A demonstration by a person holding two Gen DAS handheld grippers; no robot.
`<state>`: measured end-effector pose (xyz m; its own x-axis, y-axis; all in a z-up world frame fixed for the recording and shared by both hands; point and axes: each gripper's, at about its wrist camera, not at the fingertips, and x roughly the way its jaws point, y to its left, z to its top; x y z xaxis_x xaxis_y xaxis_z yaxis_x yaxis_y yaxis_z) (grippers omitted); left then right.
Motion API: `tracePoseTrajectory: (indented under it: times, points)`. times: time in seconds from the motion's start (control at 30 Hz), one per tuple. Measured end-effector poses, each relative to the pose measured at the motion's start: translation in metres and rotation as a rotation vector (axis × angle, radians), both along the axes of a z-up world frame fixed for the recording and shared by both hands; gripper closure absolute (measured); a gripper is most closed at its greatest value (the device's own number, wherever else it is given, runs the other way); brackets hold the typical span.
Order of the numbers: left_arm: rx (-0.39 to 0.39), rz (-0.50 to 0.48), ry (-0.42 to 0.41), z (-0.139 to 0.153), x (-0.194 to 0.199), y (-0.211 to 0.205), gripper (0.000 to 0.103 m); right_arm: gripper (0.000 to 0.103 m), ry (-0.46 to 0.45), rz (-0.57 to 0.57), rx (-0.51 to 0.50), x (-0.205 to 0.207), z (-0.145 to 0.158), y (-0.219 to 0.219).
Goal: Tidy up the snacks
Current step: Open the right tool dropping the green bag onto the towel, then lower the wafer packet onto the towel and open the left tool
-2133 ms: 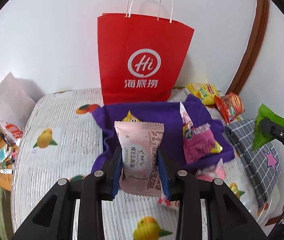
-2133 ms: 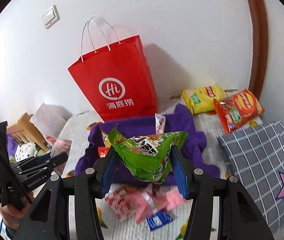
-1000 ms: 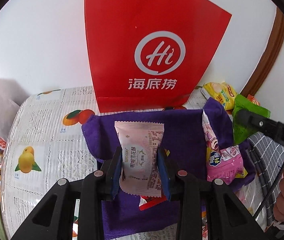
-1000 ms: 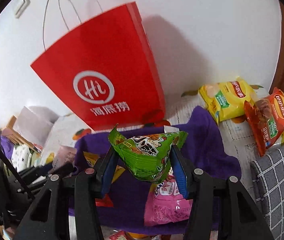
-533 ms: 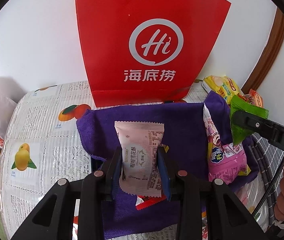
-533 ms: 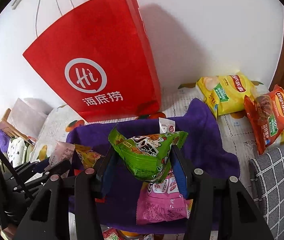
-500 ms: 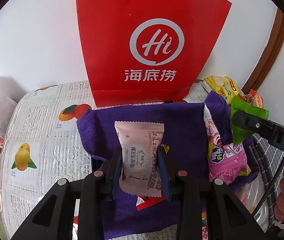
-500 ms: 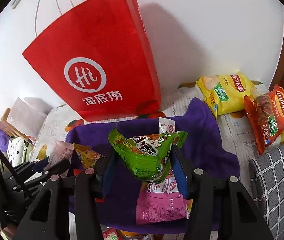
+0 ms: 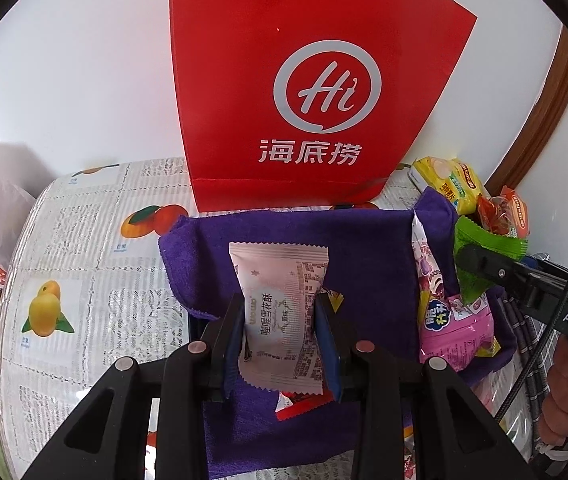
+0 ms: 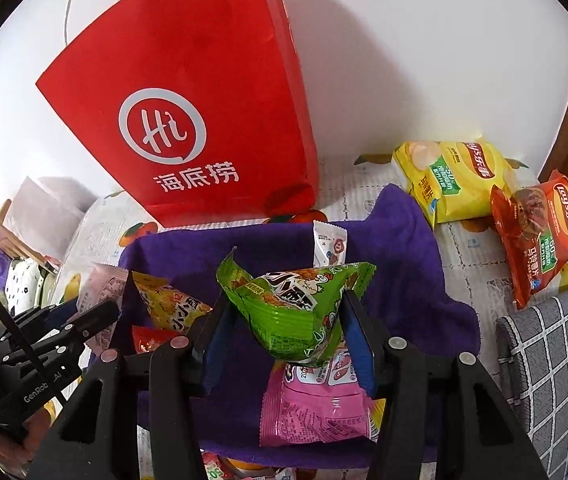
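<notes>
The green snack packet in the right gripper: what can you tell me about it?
The green snack packet is a small, glossy, puffy foil pouch with a cartoon print, dark lettering and crimped, zigzag edges. It hangs tilted in the air, pinched from both sides by the right gripper, above the purple cloth and a pink packet. Nothing else touches it.

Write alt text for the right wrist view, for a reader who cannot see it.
The right gripper clamps a green snack packet above a purple cloth-lined container that holds a pink packet and other snacks. A red paper bag stands behind it against a white wall, with yellow and orange chip bags lying at right.
</notes>
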<state>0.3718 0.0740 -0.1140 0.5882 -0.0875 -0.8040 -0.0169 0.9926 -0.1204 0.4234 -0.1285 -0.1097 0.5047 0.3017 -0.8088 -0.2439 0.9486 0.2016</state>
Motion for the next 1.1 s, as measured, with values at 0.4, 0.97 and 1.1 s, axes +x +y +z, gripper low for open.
tracePoseTrajectory:
  times: [0.4,0.97,1.1]
  points:
    - [0.010,-0.002,-0.003,-0.001,-0.001,-0.003,0.071,0.051,0.009,0.018,-0.044,0.003,-0.008,0.007]
    - [0.011,-0.017,0.003,-0.002,-0.001,-0.008,0.070,0.051,0.019,0.027,-0.026,0.002,-0.005,0.010]
    - [0.008,-0.031,0.013,-0.004,0.000,-0.014,0.069,0.051,0.014,0.011,-0.019,0.001,0.001,0.004]
